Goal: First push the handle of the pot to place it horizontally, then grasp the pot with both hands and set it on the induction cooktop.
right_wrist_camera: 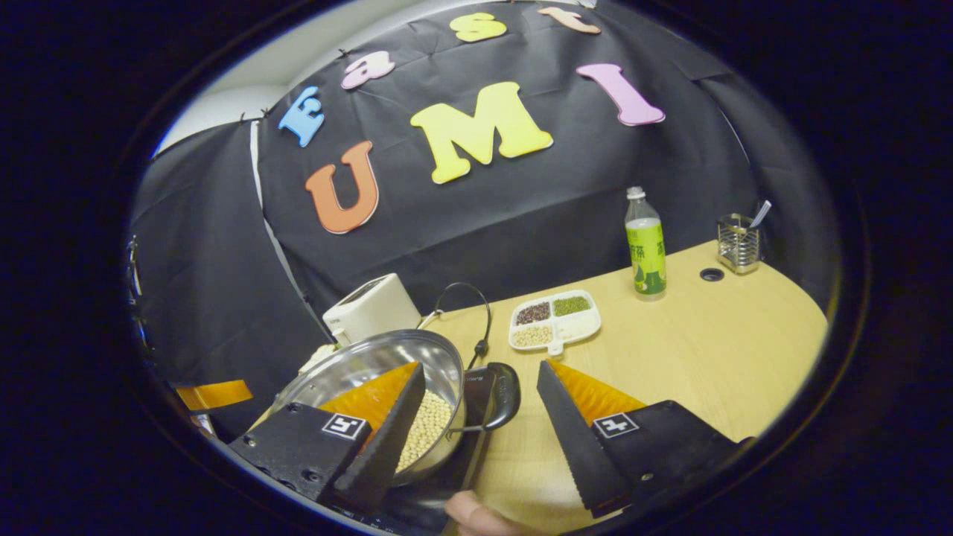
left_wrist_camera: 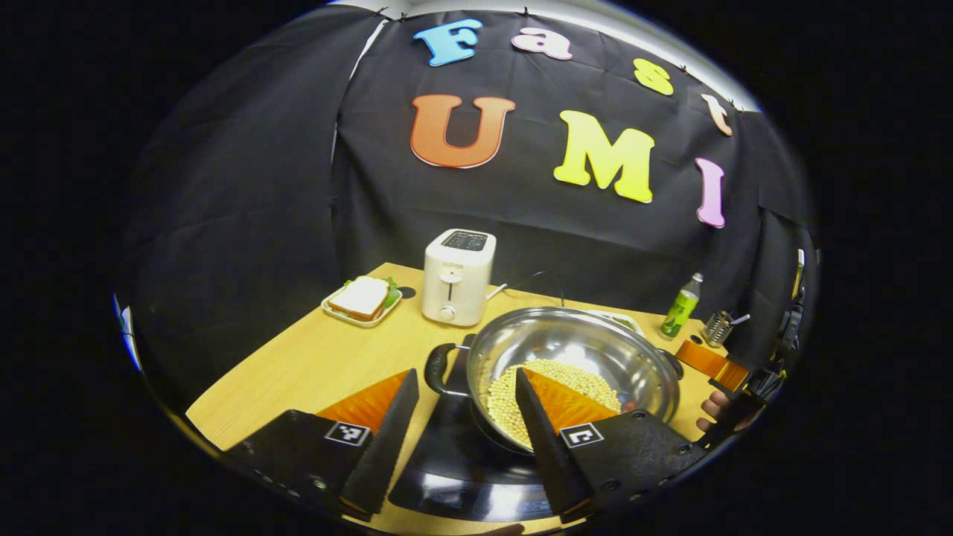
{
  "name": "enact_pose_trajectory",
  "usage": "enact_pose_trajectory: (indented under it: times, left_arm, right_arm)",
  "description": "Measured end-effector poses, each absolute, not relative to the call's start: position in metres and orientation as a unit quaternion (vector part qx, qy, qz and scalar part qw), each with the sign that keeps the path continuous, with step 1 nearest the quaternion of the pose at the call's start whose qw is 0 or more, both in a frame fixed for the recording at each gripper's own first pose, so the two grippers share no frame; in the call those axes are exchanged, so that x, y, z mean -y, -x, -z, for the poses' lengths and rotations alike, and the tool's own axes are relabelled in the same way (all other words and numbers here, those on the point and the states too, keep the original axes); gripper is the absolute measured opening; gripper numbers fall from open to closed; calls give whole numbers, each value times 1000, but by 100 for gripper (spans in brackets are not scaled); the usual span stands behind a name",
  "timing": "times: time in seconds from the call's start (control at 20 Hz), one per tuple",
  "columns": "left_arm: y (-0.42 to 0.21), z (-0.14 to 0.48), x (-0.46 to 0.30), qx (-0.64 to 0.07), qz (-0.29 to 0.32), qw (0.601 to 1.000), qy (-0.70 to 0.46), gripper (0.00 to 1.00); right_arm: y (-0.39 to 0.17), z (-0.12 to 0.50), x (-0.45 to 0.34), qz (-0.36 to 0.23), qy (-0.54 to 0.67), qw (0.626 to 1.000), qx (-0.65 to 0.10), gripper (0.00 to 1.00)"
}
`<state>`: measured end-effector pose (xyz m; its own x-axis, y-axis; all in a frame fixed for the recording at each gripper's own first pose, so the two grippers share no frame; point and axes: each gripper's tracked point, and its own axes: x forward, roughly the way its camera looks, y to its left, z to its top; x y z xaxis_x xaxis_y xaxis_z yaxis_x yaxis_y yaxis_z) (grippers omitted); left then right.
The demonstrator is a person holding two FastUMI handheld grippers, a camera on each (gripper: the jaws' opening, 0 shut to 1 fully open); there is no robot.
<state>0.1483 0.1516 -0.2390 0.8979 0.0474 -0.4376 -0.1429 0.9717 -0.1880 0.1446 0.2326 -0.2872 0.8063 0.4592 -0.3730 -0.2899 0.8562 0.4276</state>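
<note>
Both grippers' jaws stood apart, the left gripper (left_wrist_camera: pixel 465 428) and right gripper (right_wrist_camera: pixel 476 420) each straddling a handle of the steel pot (left_wrist_camera: pixel 573 357). The pot, holding soybeans (left_wrist_camera: pixel 506 402), rested on the induction cooktop (left_wrist_camera: pixel 461 461). Farther along the table (right_wrist_camera: pixel 707 350) lay a divided tray (right_wrist_camera: pixel 555 320) of beans.

Bean-filled steel pot (left_wrist_camera: pixel 573 357) on black cooktop (left_wrist_camera: pixel 454 454)

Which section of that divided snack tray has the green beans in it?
On the divided tray, the far right section holds the green beans. The section beside it has dark reddish beans, and the near left one has pale beans.
</note>
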Motion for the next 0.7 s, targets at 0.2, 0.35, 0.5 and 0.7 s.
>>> enact_pose_trajectory:
  times: [0.2,0.35,0.5,0.7]
  left_arm:
    - [-133,218,-128,-198,-31,976,90,93]
    - [-124,201,-110,-175,-19,980,92,95]
    - [-111,184,-99,-149,-17,984,94,96]
    - [-86,155,-96,-101,-54,989,88,95]
  right_arm:
    - [-123,267,-195,-181,-161,946,-215,95]
    - [-106,252,-170,-181,-150,951,-202,95]
    - [-91,232,-133,-170,-136,960,-178,94]
    - [-70,207,-86,-149,-112,973,-138,98]
